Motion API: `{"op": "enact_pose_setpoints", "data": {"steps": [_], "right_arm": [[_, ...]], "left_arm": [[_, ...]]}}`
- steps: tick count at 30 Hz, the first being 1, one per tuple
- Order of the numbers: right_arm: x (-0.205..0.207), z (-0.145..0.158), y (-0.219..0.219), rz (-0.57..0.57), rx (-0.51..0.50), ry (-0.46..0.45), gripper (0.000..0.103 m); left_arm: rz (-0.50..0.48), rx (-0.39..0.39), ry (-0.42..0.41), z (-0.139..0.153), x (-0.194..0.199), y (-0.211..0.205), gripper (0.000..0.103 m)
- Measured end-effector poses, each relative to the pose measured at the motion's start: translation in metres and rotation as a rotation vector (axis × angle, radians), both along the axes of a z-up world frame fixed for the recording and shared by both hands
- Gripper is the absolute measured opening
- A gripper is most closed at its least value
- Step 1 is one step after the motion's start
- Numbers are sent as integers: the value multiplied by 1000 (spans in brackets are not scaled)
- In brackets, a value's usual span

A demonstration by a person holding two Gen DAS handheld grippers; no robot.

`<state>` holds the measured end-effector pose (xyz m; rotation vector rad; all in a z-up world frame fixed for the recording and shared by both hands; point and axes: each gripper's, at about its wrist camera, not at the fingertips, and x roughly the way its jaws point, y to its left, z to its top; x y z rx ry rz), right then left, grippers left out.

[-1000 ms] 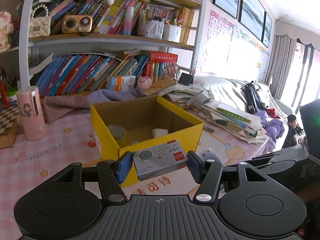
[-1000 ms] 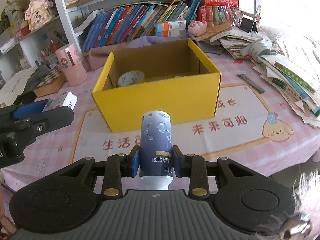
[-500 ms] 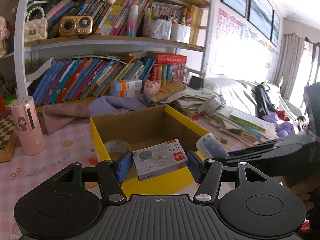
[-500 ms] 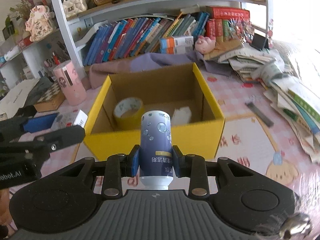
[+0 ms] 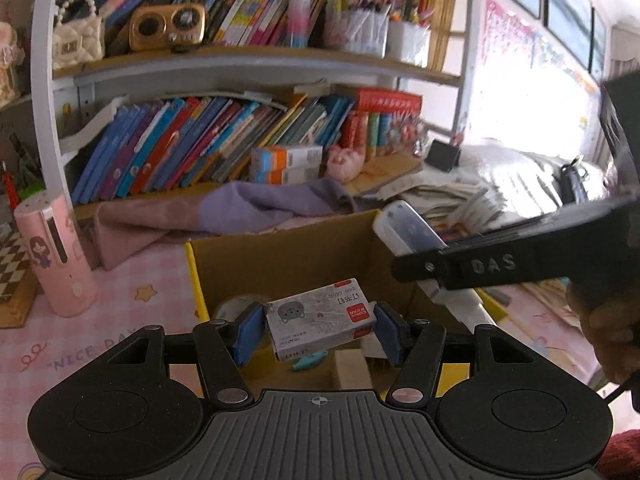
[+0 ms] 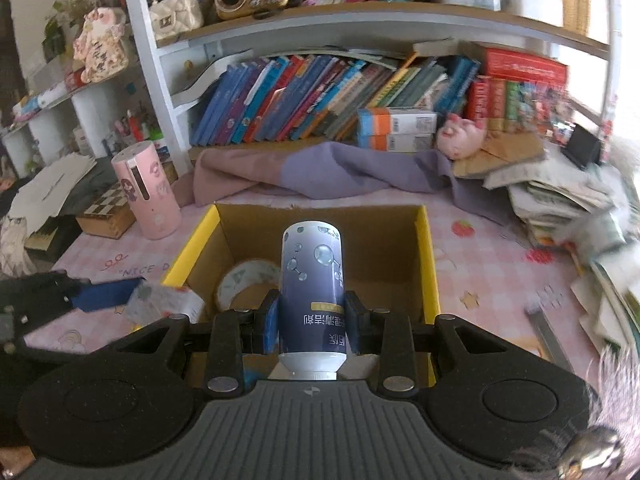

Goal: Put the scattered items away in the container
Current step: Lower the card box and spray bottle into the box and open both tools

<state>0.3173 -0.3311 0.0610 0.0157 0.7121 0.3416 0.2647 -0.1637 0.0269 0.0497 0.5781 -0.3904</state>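
Bottle [image 6: 311, 280] pinched in right hand-held gripper [image 6: 311, 326], long axis forward, cap rearward, above yellow box [image 6: 428, 256]. Left hand-held gripper [image 5: 318, 330] clamps staple box [image 5: 320, 316] crosswise, tilted.

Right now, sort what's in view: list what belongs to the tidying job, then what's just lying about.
Job:
yellow cardboard box
grey staples box in left gripper
blue-purple bottle in right gripper
tape roll inside box

Lying about:
pink cylindrical holder
purple cloth
pink pig toy
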Motion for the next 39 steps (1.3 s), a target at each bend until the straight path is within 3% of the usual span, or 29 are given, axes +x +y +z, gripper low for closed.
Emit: {"op": "enact_pose_setpoints", "data": {"steps": [7, 10, 20, 30, 39], "right_arm": [[64, -28, 18, 117, -61, 110, 31], [84, -46, 25, 149, -80, 184, 31], [109, -77, 36, 211, -117, 300, 31], [110, -79, 34, 219, -99, 317, 31], [94, -51, 28, 203, -62, 193, 38]], "left_arm": [[29, 76, 50, -18, 35, -17, 59], [47, 74, 92, -27, 46, -19, 59], [92, 100, 165, -45, 56, -24, 60], [103, 141, 143, -45, 50, -29, 63], [139, 150, 55, -32, 31, -30, 75]]}}
